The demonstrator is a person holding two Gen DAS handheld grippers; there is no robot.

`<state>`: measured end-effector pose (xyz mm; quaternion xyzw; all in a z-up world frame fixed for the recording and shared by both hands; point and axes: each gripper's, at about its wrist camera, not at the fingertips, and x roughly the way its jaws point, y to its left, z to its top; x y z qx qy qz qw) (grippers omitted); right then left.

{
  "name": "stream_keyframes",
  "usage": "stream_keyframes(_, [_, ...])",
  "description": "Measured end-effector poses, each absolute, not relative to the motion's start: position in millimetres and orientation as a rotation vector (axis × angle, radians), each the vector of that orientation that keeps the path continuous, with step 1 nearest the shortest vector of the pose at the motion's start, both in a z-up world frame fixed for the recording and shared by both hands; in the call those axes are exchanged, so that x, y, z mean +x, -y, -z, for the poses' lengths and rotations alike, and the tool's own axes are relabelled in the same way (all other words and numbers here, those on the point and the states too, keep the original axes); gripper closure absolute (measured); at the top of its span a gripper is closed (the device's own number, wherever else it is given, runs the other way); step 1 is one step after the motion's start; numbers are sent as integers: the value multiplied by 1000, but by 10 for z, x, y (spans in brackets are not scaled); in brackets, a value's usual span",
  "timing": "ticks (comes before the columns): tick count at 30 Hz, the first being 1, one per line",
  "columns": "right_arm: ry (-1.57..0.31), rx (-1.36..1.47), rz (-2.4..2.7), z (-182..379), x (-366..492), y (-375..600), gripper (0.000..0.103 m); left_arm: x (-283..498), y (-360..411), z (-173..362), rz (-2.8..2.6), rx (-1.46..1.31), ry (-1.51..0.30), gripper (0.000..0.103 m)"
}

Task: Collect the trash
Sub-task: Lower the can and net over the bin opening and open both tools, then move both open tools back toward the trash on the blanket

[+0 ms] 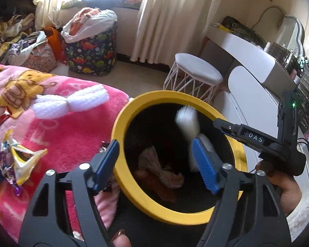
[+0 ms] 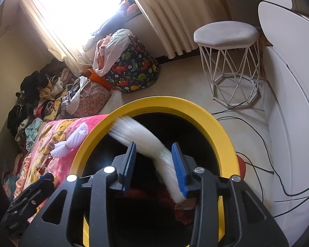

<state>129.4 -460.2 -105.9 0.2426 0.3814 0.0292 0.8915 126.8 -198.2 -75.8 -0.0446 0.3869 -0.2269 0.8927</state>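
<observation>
Right tool [image 2: 154, 164] spread over the bin [image 2: 208, 123], holding nothing; a white, motion-blurred piece of trash [image 2: 146, 140] lies between and just ahead of its pads, inside the bin mouth. Its long axis runs from the far-left rim down toward the right pad, lower end pointing into the bin.

Left tool [image 1: 154, 164] also spread, straddling the near rim, empty. Wrappers [image 1: 20, 158] lie on the bed [image 1: 72, 135], left of the bin, nearer the left tool, so likely its next pick.
</observation>
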Motion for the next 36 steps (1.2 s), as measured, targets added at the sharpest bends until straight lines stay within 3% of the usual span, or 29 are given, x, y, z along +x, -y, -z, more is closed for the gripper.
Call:
stream_keyframes(2, [-787,499,-59,1057,1289,4581,56,1257,1936,730,451,-102,-787,15])
stream_keyframes(4, [-785,483,-63,1051,1287,4544,56,1252,1881,700,439,-113,-774,13])
stream_keyframes(36, [-737,356,-242,636,1043,3379,43,1117,725,460,182,-235,-642,12])
